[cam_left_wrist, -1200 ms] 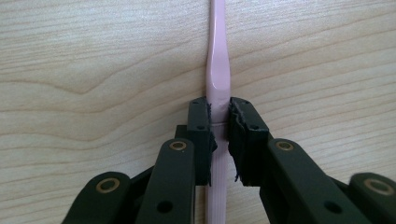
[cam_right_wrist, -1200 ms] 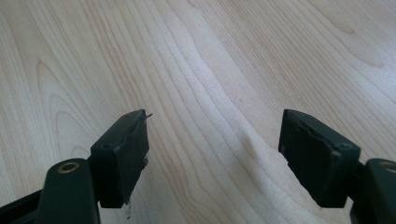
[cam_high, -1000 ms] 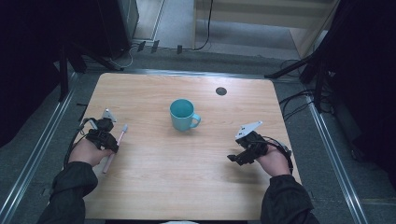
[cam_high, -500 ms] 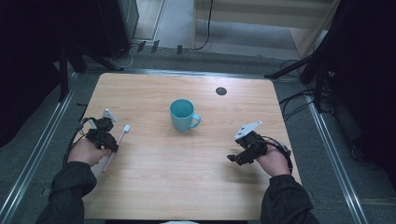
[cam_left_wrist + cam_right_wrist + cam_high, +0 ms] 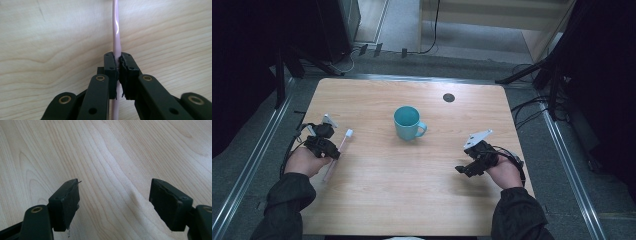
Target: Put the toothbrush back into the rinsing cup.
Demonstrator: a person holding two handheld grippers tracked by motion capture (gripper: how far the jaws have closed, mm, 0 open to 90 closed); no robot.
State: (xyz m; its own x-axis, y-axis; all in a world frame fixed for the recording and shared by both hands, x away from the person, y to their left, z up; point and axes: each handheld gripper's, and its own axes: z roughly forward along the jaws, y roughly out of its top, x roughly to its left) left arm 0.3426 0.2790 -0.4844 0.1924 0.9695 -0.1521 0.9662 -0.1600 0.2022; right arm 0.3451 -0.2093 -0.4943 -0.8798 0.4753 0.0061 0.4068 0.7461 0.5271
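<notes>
**Left gripper pinches the pink toothbrush by its handle**

The left gripper (image 5: 117, 71) is clamped on a thin pink toothbrush (image 5: 116, 37), its jaws pressed together with the handle squeezed between the pads. The grip sits partway along the handle, so a long stretch runs out ahead of the gripper and a shorter piece trails back beneath it. In the high view the toothbrush (image 5: 341, 145) lies slanted, its white head beyond the left gripper (image 5: 328, 150) and pointing roughly towards the teal mug (image 5: 408, 123), which stands ahead and off to that gripper's inner side, well apart from it. Holding it mid-handle probably keeps the brush balanced and leaves the head end free to go into the mug. Whether the brush rests on the wooden table (image 5: 377, 200) or is just clear of it cannot be told.

The right gripper (image 5: 113, 205) hangs low over bare wood with its jaws spread wide and nothing between them, seemingly parked clear of the work. From the right gripper (image 5: 467, 169) the mug is ahead and towards the other hand.
</notes>
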